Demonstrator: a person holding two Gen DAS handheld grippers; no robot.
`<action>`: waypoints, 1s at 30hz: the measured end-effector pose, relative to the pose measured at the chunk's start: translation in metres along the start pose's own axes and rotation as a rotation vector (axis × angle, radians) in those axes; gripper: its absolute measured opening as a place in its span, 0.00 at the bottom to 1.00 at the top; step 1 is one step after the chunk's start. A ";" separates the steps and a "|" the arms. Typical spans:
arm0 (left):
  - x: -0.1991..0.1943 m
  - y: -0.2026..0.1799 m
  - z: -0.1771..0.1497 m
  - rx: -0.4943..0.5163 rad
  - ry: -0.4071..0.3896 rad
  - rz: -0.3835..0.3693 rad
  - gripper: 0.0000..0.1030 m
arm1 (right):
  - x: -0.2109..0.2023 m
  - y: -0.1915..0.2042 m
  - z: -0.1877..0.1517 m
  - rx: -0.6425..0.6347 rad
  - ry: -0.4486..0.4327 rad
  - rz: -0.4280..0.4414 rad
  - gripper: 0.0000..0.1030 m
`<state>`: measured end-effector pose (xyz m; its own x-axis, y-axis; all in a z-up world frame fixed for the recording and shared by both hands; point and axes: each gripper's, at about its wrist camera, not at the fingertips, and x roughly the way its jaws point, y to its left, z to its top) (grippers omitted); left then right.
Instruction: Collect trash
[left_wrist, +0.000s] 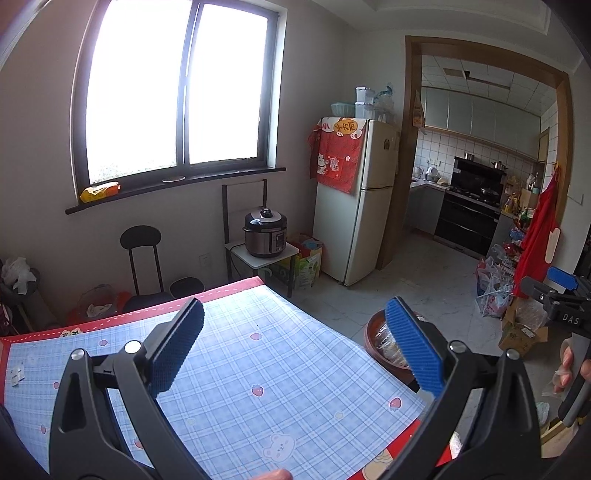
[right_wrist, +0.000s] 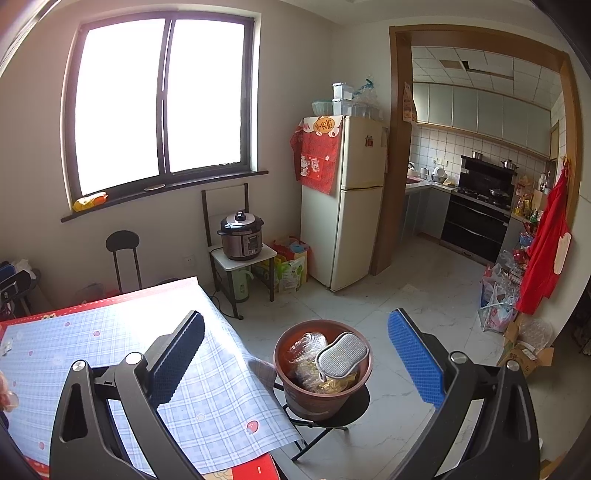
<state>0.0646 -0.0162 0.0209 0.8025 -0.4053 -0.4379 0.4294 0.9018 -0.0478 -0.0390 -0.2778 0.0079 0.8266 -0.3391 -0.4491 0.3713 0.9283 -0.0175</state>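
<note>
A brown round bin (right_wrist: 322, 384) stands on a black stool beside the table's right edge. It holds crumpled clear plastic wrappers (right_wrist: 307, 350) and a grey sponge-like pad (right_wrist: 341, 356) on top. My right gripper (right_wrist: 295, 363) is open and empty, raised above the bin and the table edge. My left gripper (left_wrist: 291, 345) is open and empty above the blue checked tablecloth (left_wrist: 258, 362). The bin shows partly behind its right finger in the left wrist view (left_wrist: 376, 343). Small white scraps (left_wrist: 16, 374) lie at the table's far left.
A pressure cooker (right_wrist: 242, 236) sits on a small stand by the wall, a white fridge (right_wrist: 351, 199) beside it. Black chairs (left_wrist: 142, 258) stand behind the table. Bags and boxes (right_wrist: 517, 325) crowd the floor at the right. The kitchen doorway opens beyond.
</note>
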 end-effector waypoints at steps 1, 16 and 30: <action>0.000 -0.001 0.000 0.000 0.000 -0.001 0.94 | 0.000 0.000 0.000 0.002 0.002 -0.001 0.95; 0.005 -0.009 -0.001 0.011 0.008 0.001 0.94 | 0.006 -0.007 0.002 0.017 0.011 0.000 0.95; 0.016 -0.019 -0.003 0.016 0.034 0.021 0.94 | 0.019 -0.021 0.000 0.037 0.026 0.019 0.95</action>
<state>0.0685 -0.0390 0.0123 0.7970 -0.3811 -0.4686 0.4198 0.9073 -0.0238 -0.0309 -0.3033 -0.0005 0.8227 -0.3166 -0.4722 0.3710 0.9283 0.0239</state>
